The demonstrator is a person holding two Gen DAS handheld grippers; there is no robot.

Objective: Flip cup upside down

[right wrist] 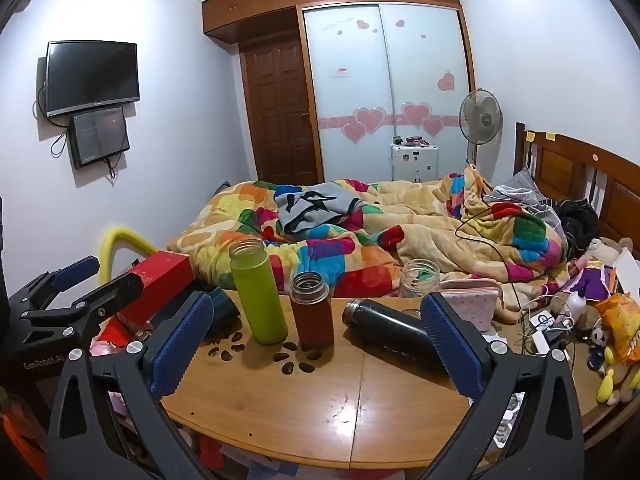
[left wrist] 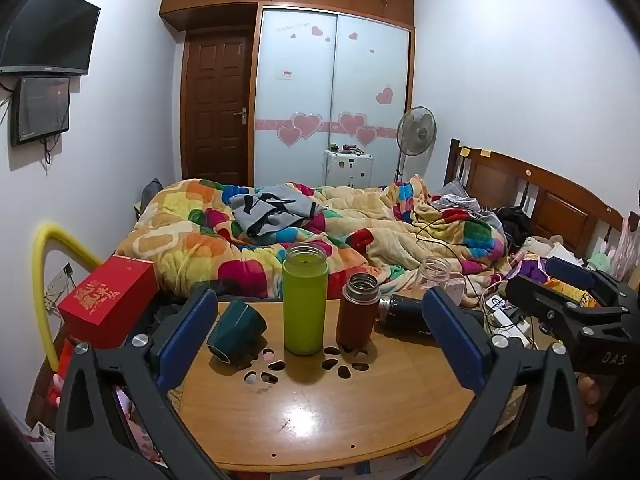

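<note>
Progress: not begun | cup (left wrist: 236, 330) is lying tilted on table (left wrist: 320, 412), left of green bottle (left wrist: 305, 300), untouched | left gripper (left wrist: 320, 340) and right gripper (right wrist: 320, 340) are hovering, jaws apart, empty | remaining: grasp, invert, set down

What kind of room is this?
It's a bedroom, most likely. There's a bed with a colorful quilt and a wooden headboard, plus a big sliding-door wardrobe with pink hearts on it.
</note>
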